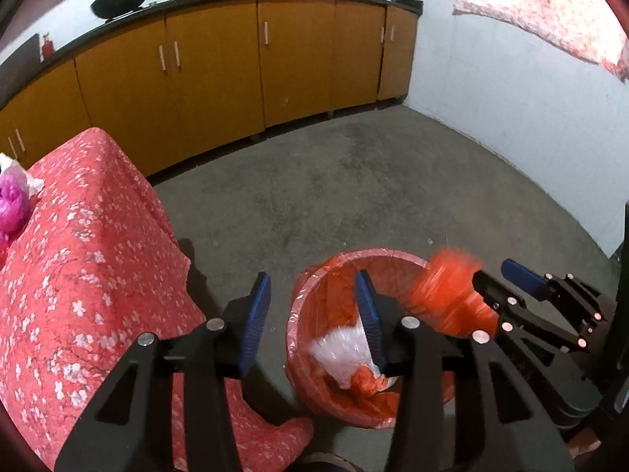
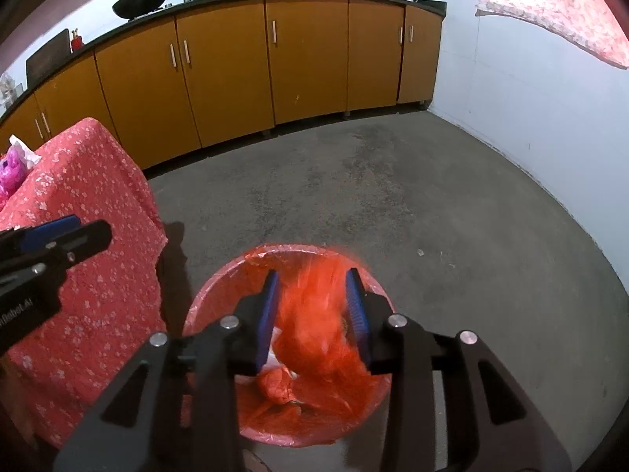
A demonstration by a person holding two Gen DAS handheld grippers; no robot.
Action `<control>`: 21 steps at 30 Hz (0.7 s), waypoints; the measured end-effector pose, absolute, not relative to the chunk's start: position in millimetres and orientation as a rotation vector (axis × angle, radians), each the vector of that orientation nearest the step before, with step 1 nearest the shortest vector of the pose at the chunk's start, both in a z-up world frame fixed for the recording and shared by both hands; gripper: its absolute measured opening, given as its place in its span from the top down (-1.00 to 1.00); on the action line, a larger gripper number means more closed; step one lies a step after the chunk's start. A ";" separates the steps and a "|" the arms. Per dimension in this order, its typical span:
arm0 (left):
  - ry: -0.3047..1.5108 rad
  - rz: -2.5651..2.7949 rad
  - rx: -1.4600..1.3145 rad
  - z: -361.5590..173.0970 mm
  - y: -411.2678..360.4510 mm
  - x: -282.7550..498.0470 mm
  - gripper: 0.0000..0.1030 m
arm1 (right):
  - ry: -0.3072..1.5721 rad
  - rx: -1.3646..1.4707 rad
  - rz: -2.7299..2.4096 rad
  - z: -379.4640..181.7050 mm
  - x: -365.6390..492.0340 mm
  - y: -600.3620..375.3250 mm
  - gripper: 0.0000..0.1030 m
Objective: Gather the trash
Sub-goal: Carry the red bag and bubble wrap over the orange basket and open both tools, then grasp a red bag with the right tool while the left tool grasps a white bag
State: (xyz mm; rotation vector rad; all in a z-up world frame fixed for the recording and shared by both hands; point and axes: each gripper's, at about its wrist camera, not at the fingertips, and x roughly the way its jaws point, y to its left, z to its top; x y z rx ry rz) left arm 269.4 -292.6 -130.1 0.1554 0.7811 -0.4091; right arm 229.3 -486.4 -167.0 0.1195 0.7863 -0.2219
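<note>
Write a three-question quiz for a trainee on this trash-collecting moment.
1. True or false: the bin is lined with a black bag.
2. What lies between the right tongs? A) an orange plastic bag B) a wok C) nothing
3. In a few words: what covers the table beside the bin?

Key: 1 false, the liner is orange-red. 2 A. 3 a red floral cloth.
</note>
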 end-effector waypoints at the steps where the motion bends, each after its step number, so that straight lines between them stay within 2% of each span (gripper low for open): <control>1: 0.778 -0.403 0.147 -127.8 -289.4 270.0 0.12 | 0.783 0.116 -0.224 -165.3 228.7 -485.1 0.29; 10: 0.725 -0.358 0.030 -88.4 -239.6 270.6 0.12 | 0.717 0.130 -0.167 -130.2 231.0 -461.9 0.22; 21: 0.548 -0.113 0.054 -34.3 -72.4 245.2 -0.01 | 0.629 0.129 0.126 -61.3 262.7 -327.3 0.18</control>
